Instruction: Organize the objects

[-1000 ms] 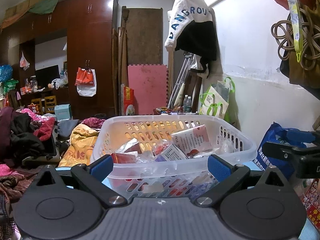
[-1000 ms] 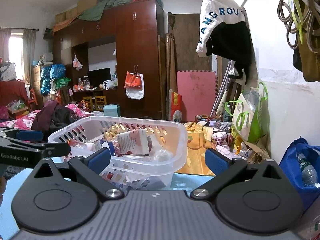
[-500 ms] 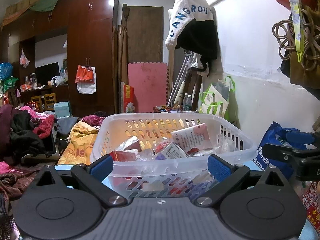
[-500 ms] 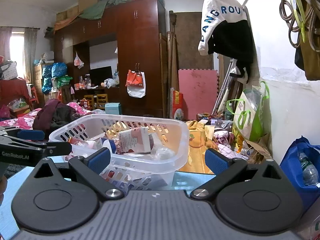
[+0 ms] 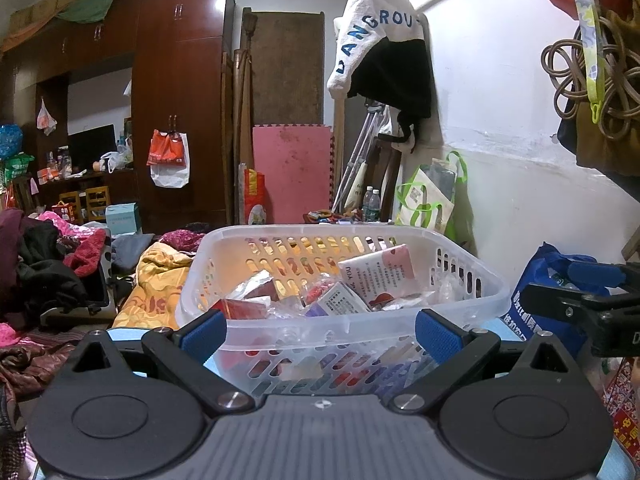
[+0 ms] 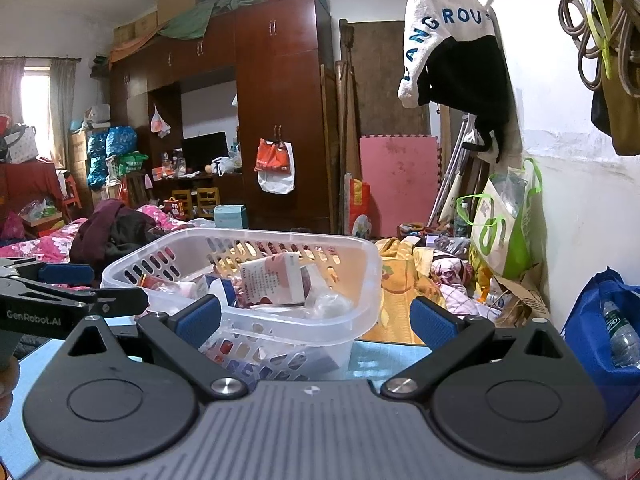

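Observation:
A clear slotted plastic basket (image 5: 248, 240) (image 6: 360, 276) stands on a light blue table top, filled with small packets. A white and pink carton (image 5: 378, 274) (image 6: 274, 282) leans inside it, beside a red box (image 5: 240, 308) and a white printed box (image 5: 342, 300). My left gripper (image 5: 320, 330) is open, level with the basket's near wall, with nothing between its fingers. My right gripper (image 6: 316, 320) is open too, empty, facing the basket's right corner. Each gripper shows at the edge of the other's view.
A blue bag (image 6: 600, 320) with a water bottle (image 6: 618, 334) sits at the right by the white wall. Piled clothes and blankets (image 5: 156, 280) lie beyond the table. A dark wooden wardrobe (image 6: 280, 120) fills the back. Coiled cord (image 5: 580, 80) hangs on the wall.
Both views have shifted only slightly; the basket sits a touch lower in the left wrist view. Both grippers stay open and empty.

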Demonstrator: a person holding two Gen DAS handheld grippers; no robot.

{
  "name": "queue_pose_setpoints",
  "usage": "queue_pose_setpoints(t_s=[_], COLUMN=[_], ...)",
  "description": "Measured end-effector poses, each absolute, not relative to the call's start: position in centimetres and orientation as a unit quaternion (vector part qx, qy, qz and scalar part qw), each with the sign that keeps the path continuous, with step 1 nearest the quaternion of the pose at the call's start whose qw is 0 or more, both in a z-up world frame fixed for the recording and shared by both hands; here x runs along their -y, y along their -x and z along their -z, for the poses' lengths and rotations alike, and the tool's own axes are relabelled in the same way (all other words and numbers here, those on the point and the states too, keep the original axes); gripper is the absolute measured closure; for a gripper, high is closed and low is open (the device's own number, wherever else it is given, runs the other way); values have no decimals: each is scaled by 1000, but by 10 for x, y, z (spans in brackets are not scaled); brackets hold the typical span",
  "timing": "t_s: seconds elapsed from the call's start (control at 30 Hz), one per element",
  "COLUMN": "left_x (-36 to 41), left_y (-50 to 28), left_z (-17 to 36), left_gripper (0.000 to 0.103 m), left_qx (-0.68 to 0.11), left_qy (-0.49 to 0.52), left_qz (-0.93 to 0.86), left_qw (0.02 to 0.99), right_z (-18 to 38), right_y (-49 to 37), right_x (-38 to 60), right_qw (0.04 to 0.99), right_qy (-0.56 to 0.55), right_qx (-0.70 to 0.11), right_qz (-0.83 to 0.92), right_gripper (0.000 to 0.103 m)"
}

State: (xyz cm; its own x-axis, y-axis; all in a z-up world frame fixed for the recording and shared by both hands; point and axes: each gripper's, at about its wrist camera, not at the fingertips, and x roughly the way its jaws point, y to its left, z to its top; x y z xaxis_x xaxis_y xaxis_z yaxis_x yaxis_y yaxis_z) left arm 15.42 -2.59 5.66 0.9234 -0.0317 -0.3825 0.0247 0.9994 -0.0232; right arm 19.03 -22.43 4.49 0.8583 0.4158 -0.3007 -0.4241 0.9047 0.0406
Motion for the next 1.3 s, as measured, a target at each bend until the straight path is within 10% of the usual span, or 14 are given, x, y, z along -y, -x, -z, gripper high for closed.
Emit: queue_pose_setpoints(t_s=[1.3], left_x=[28], left_y=[-153], left_z=[-54], left_gripper=[1], left_qx=[-195], left_qy=[5], left_qz=[19], left_qw=[981], right_z=[-46], right_y=[-191], right_x=[228], right_qw=[962], right_qy=[16], right_qx=[-154], right_qz=[-224], right_gripper=[0])
